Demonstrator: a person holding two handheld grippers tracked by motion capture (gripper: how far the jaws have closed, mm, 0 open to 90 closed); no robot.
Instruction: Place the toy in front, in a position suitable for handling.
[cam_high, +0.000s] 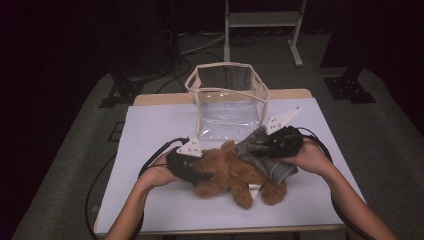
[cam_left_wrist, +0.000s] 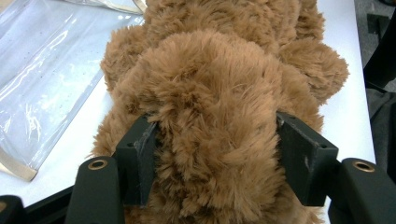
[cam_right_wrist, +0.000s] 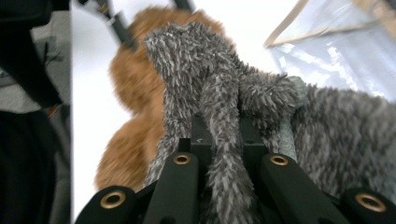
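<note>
Pinned near the table's (cam_high: 150, 125) front edge by the left gripper (cam_high: 192, 170) clamped on its plush body, the brown teddy bear (cam_high: 230, 172) is being undressed, its grey fuzzy garment (cam_high: 265, 152) pinched tight in the right gripper (cam_high: 280, 142); a steady pull clear of the bear is judged next.

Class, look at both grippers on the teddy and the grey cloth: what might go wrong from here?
1. The right gripper pinches only a thin fold of the grey cloth, so it may slip free.
2. The left gripper clamps soft fur on the teddy; pulling could shift the toy.
3. The clear bag stands close behind and might get knocked.
</note>
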